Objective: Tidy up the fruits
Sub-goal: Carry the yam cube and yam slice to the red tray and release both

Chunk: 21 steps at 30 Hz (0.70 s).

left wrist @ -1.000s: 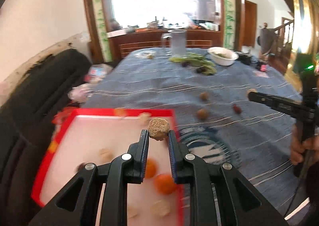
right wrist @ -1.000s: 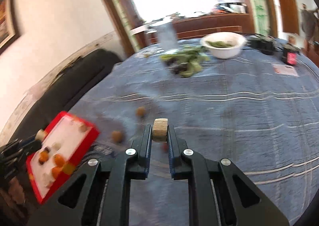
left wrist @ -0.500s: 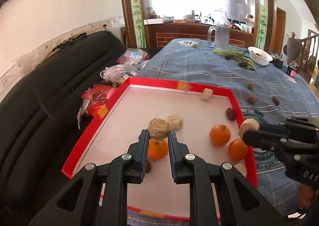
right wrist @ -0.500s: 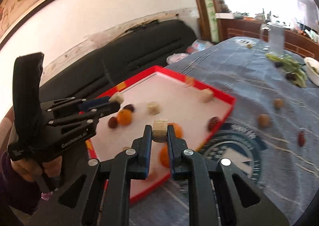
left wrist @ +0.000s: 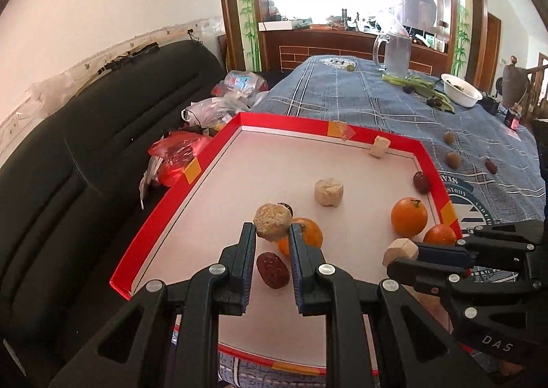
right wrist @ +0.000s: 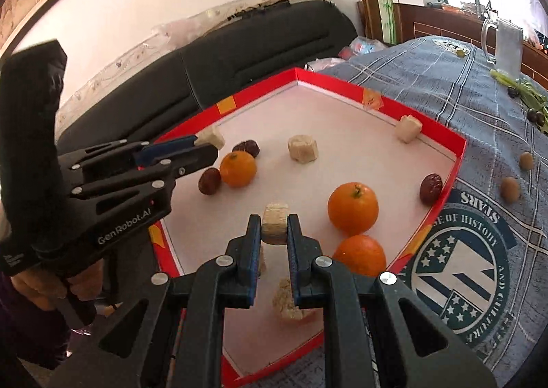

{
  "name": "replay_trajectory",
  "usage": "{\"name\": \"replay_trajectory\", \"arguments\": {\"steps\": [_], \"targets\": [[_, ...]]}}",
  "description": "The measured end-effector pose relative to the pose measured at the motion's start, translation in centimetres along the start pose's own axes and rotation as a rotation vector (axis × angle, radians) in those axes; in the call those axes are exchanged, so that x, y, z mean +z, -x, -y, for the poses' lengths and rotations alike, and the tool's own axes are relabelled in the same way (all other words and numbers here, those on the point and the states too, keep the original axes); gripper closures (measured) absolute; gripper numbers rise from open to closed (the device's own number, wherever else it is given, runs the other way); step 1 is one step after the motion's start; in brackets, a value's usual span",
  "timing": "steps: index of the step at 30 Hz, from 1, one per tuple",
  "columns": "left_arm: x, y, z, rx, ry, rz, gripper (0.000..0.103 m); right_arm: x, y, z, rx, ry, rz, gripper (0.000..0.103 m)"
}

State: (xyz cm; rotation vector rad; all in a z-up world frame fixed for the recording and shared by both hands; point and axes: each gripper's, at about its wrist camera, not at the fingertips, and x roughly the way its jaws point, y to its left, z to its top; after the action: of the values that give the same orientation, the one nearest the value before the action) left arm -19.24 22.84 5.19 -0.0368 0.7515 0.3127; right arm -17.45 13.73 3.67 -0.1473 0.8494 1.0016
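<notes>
At the lower edge of both wrist views the gripper bodies are cut off by the frame, and the holding hand [right wrist: 44, 288] shows only in part at lower left of the right wrist view. Behind the right gripper's fingers a pale chunk [right wrist: 287, 302] on the tray floor is half hidden, and a second pale shape left of it is too covered to identify. In the left wrist view a dark fruit behind the held piece shows only as a sliver. The left gripper [left wrist: 272, 233] is clenched on a rough, brownish round chunk [left wrist: 272, 220], held at its fingertips above the red-rimmed tray [left wrist: 191, 168], with an orange [left wrist: 310, 233] just right of the fingers and a red date [left wrist: 272, 269] lying between them lower in frame. The right gripper [right wrist: 274, 227] is clenched on a pale cut cube [right wrist: 275, 223], also over the tray's white floor, left of two oranges [right wrist: 352, 211] at centre right. Small brown fruits [right wrist: 510, 189] lie on the blue cloth [right wrist: 445, 96] outside the tray, at right. Items near the glass mug [left wrist: 394, 52] at upper right are too small to name.
</notes>
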Motion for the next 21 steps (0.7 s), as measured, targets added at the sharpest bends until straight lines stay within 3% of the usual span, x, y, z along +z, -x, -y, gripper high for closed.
{"name": "replay_trajectory", "arguments": {"steps": [10, 13, 15, 16, 21], "targets": [[-0.1, -0.3, 0.3, 0.027, -0.014, -0.017, 0.083, -0.1, -0.7, 0.9, 0.010, -0.050, -0.036, 0.086], [0.0, -0.2, 0.4, 0.026, -0.015, -0.015, 0.074, 0.2, -0.6, 1.0, 0.026, -0.057, -0.039, 0.086], [0.1, -0.1, 0.4, 0.026, -0.010, -0.014, 0.056, 0.3, -0.1, 1.1, 0.039, -0.065, -0.027, 0.086], [0.1, 0.0, 0.4, 0.029, -0.006, -0.008, 0.053, 0.4, 0.4, 1.3, 0.047, -0.073, -0.019, 0.086], [0.8, 0.9, 1.1, 0.016, -0.009, 0.033, 0.044, 0.8, 2.8, 2.9, 0.067, -0.109, 0.053, 0.085]]}}
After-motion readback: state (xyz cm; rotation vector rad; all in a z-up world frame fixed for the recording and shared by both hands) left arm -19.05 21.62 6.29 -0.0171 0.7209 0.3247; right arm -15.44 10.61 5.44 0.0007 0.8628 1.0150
